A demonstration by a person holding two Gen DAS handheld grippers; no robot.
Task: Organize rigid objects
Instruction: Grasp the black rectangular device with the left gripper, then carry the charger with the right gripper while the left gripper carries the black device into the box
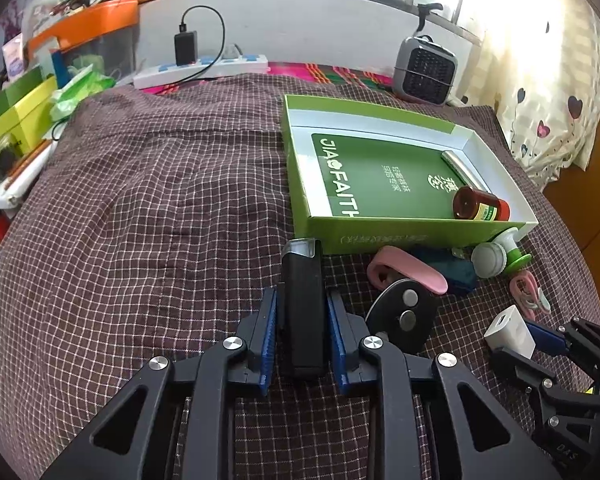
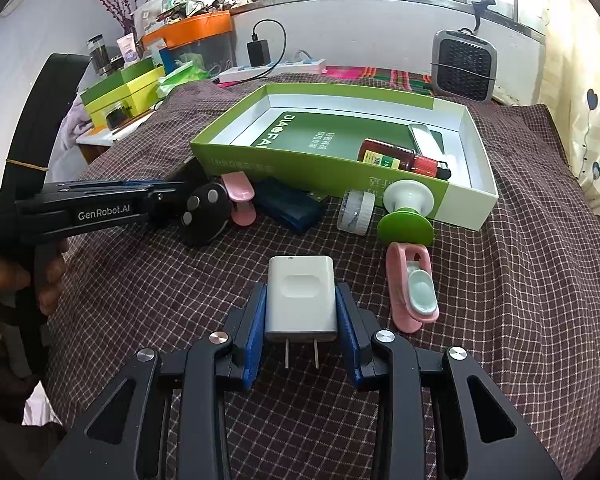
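Two things are in my grip at once. My left gripper (image 1: 302, 332) has its blue ribbed pads pressed on either side of a slim black device (image 1: 302, 308), a matte slab with a clear cap at its far end, lying just short of the green box (image 1: 412, 236). My right gripper (image 2: 300, 328) is closed on a white charger plug (image 2: 300, 296), glossy and rounded, its two metal prongs pointing back toward me.

I judge this to be the pick-up step, both items seized and neither yet in the box. Next each needs a lift clear of the checked cloth (image 1: 140, 220), a carry over the cardboard wall, and a release on the open floor inside.

The box is shallow, stiff card, green outside and white within. In its right end lie a brown glass bottle (image 2: 396, 156) with a red cap, on its side, and a metal tube (image 2: 424, 138) beside it.

Along the box's front wall wait a pink clip (image 2: 240, 196), a dark blue pouch (image 2: 288, 206), a small clear jar (image 2: 356, 212), a green and white stopper (image 2: 406, 216), and a second pink clip (image 2: 412, 284).
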